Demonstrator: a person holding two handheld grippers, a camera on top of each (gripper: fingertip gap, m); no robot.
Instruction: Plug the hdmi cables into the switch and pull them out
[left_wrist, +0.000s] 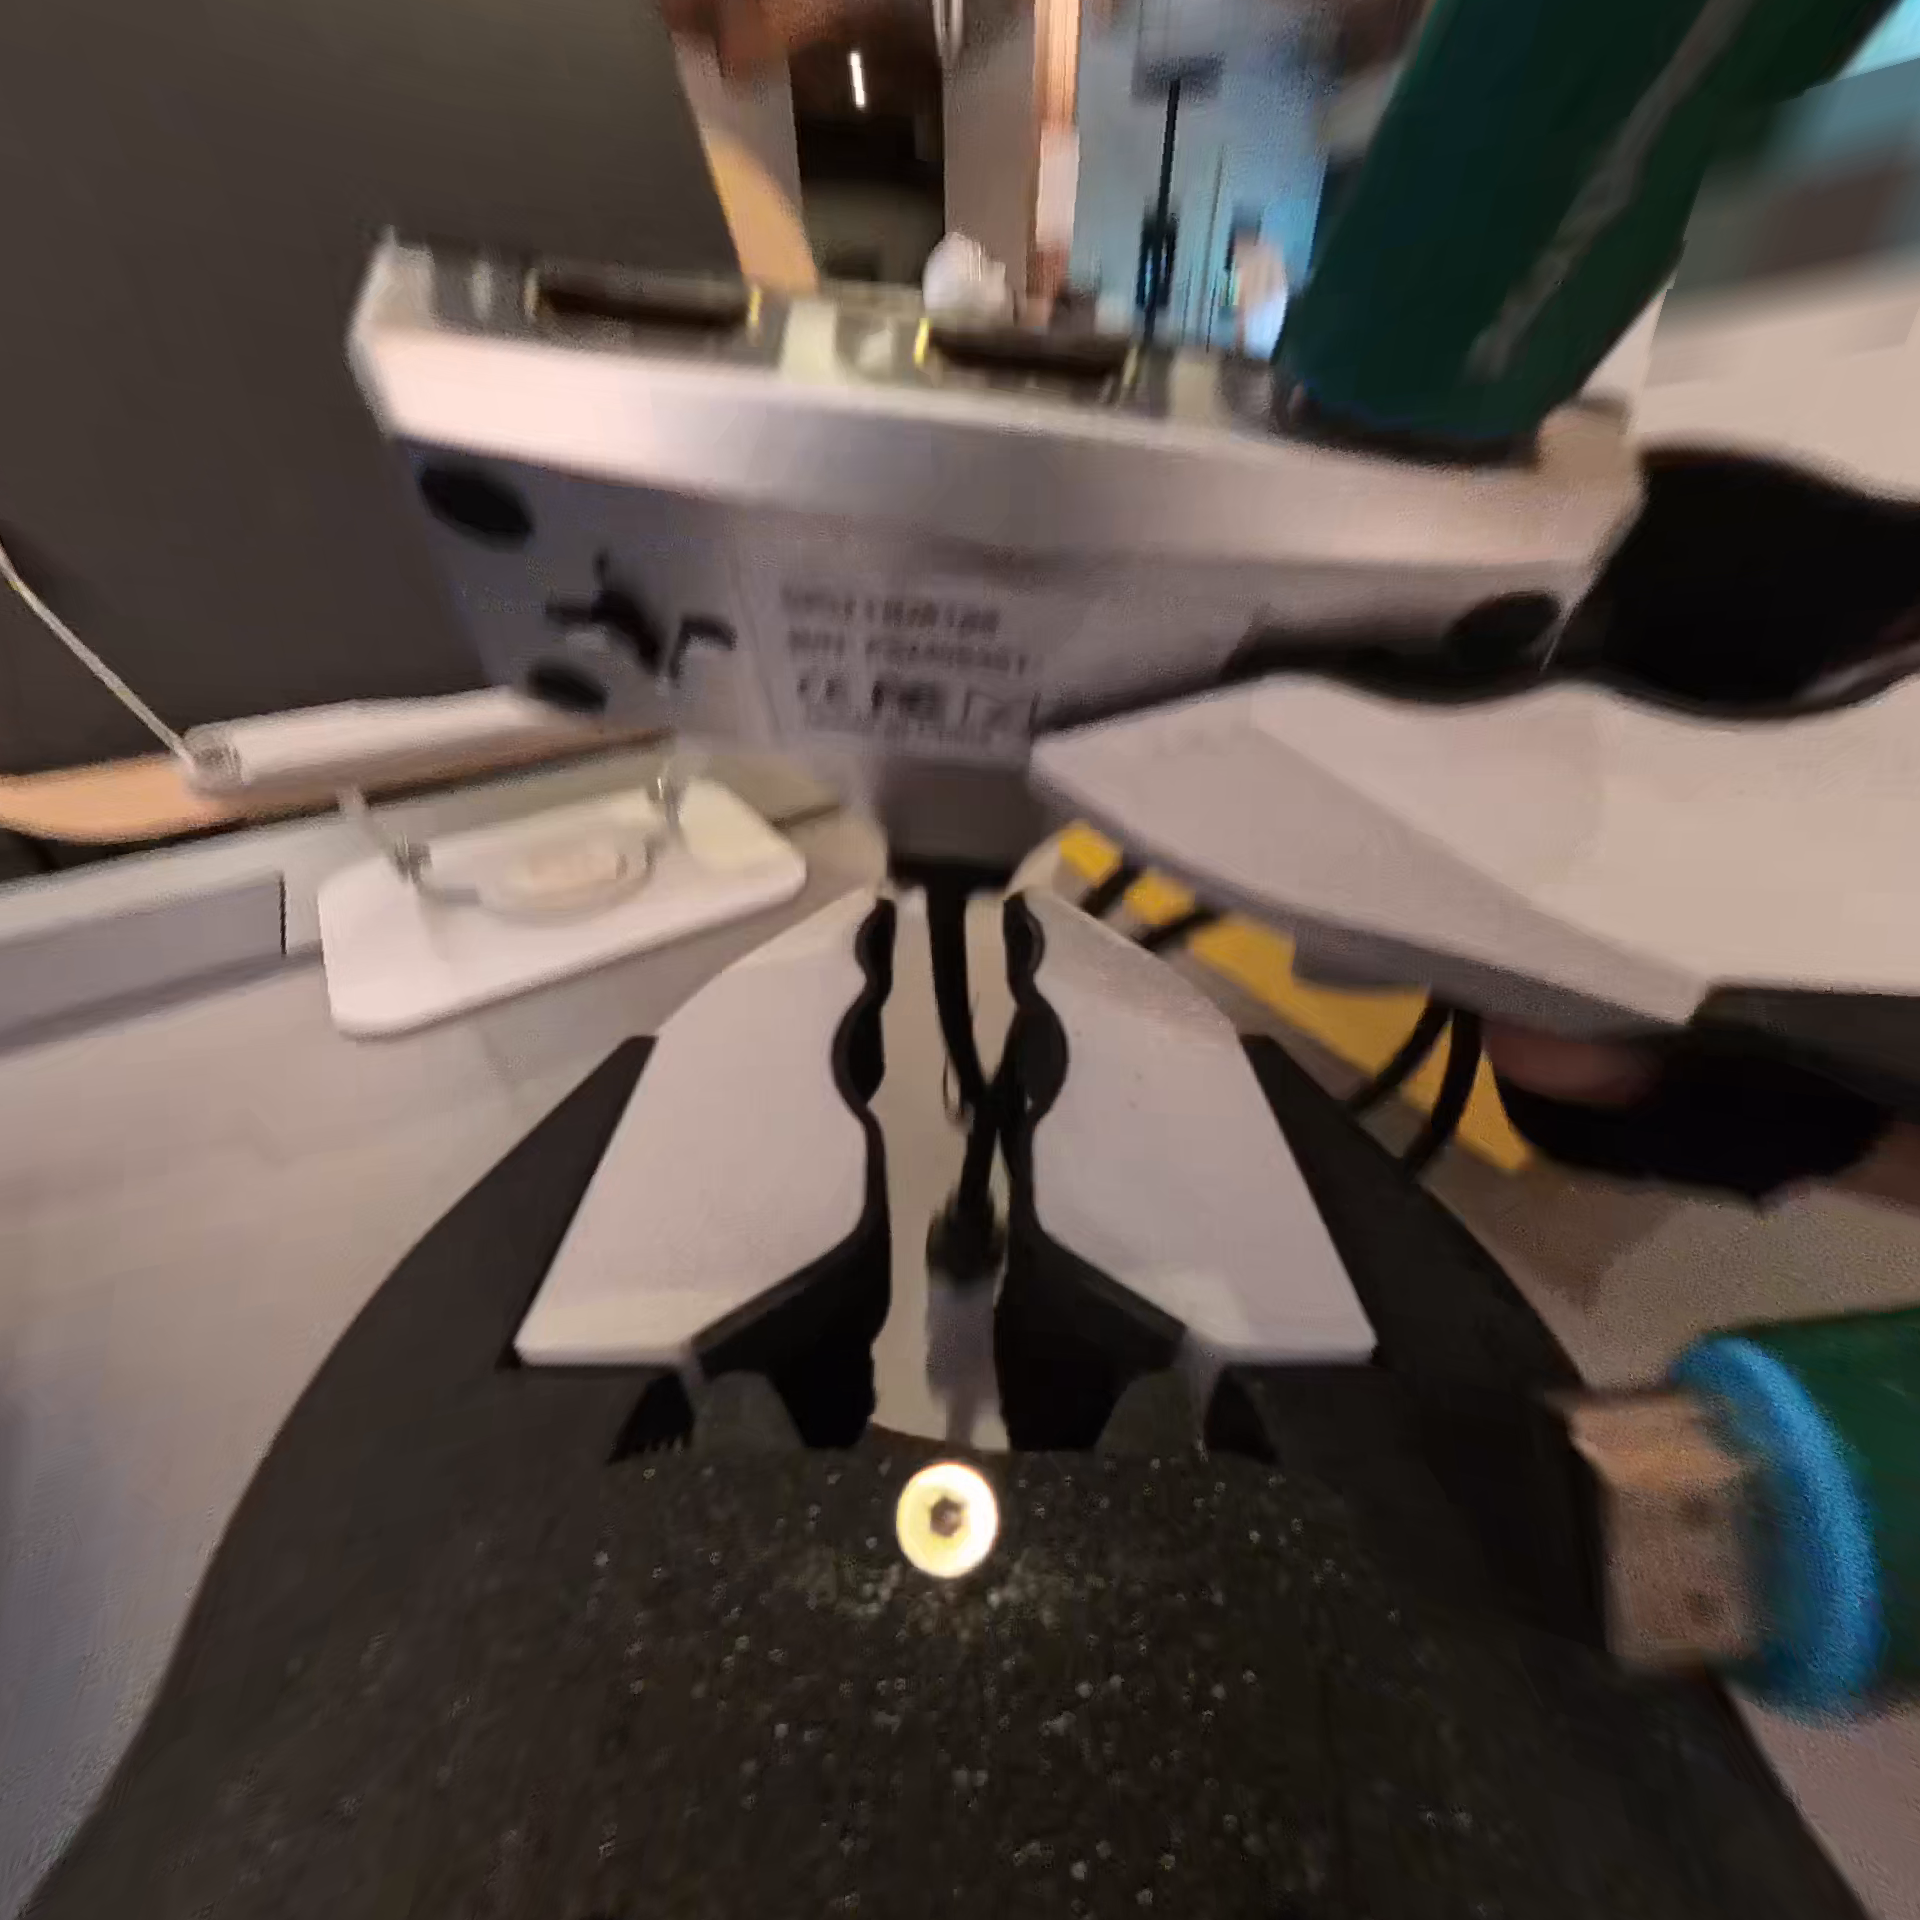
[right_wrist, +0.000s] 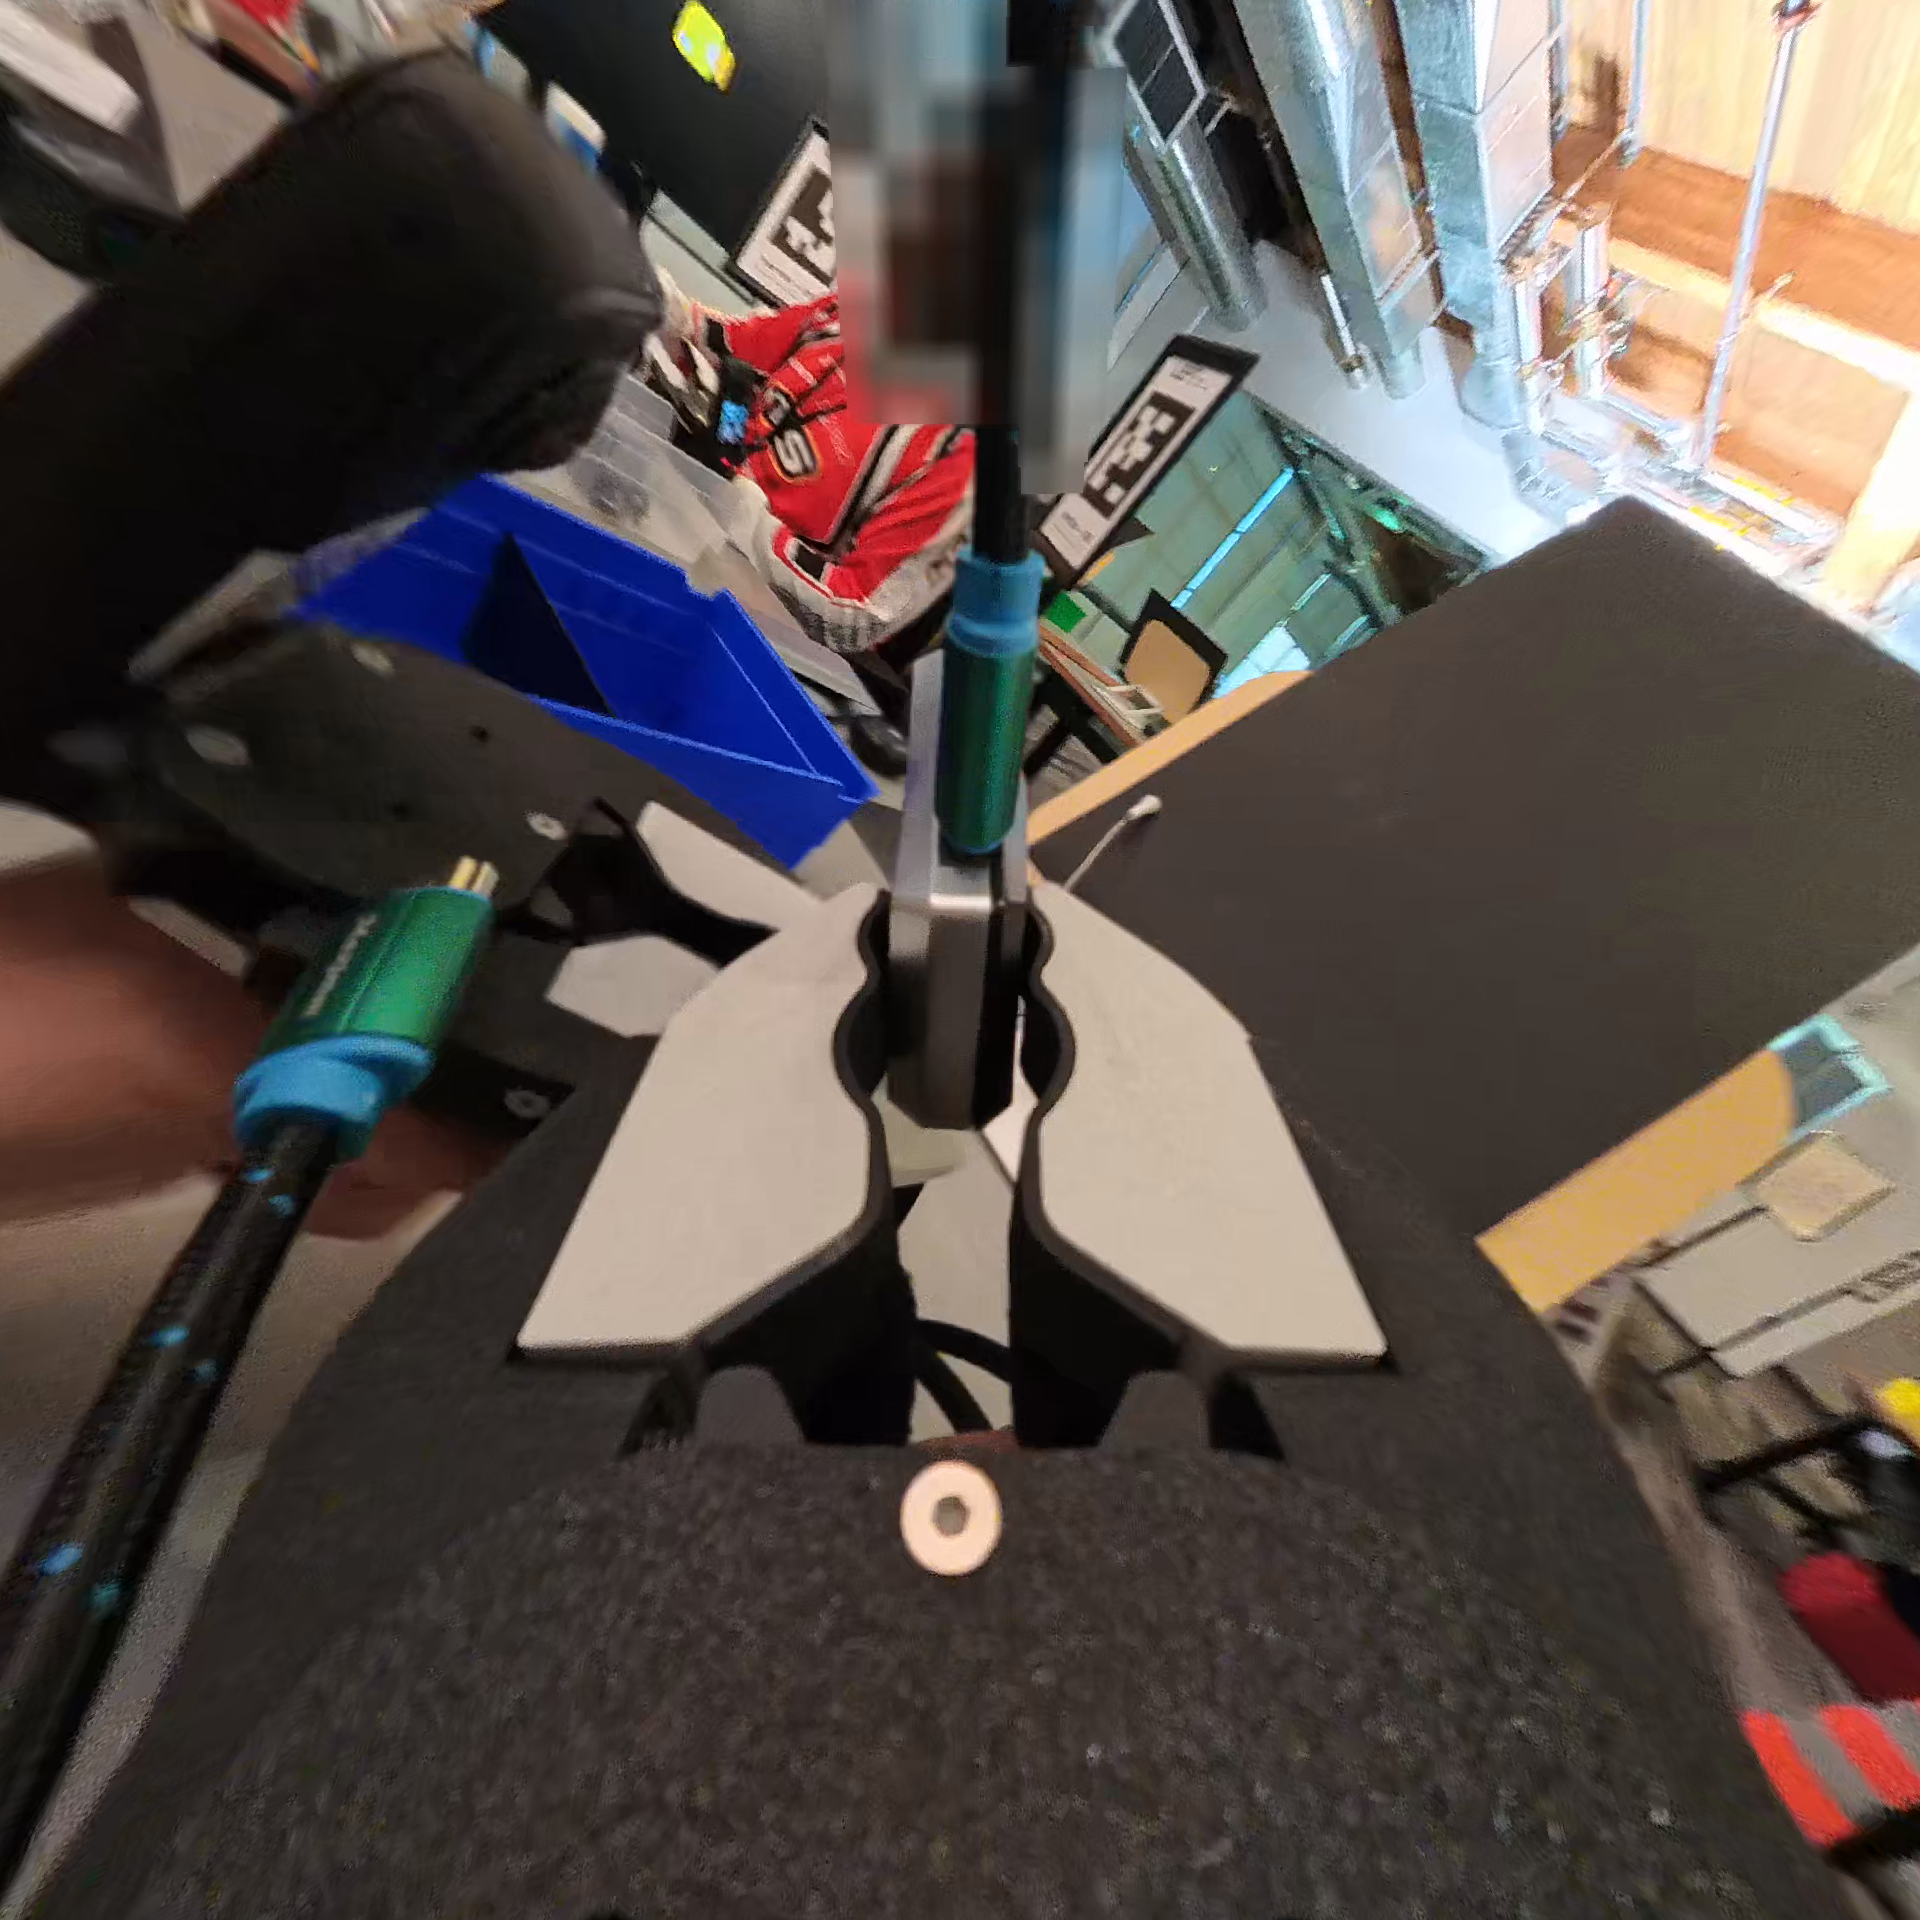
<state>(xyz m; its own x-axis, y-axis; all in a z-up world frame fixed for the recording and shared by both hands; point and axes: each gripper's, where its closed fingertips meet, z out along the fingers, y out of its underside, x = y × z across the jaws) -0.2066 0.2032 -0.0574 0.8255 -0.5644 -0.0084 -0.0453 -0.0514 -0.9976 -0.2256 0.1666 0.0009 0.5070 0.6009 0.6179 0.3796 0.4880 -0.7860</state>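
Note:
My right gripper (right_wrist: 951, 914) is shut on the edge of the silver HDMI switch (right_wrist: 940, 997) and holds it in the air. A green HDMI plug (right_wrist: 987, 727) with a blue collar sits in a port on its upper side. In the left wrist view the switch (left_wrist: 935, 488) hangs just beyond my left gripper (left_wrist: 951, 920), label side facing me, with the plugged cable (left_wrist: 1507, 239) at top right. My left jaws stand a narrow gap apart; the thin black cable (left_wrist: 961, 1049) runs loosely between them. A second green plug (right_wrist: 384, 987) is free beside the left gripper, also in the left wrist view (left_wrist: 1745, 1538).
A white plate with a clear ring (left_wrist: 561, 894) lies on the table at the left, and a yellow strip (left_wrist: 1299, 977) at the right. A blue bin (right_wrist: 644, 665), red-white cloth (right_wrist: 862, 488) and a black panel (right_wrist: 1507, 831) stand behind. A gloved hand (right_wrist: 312, 260) holds the left gripper. Tip to tip, the grippers are about 7 cm apart.

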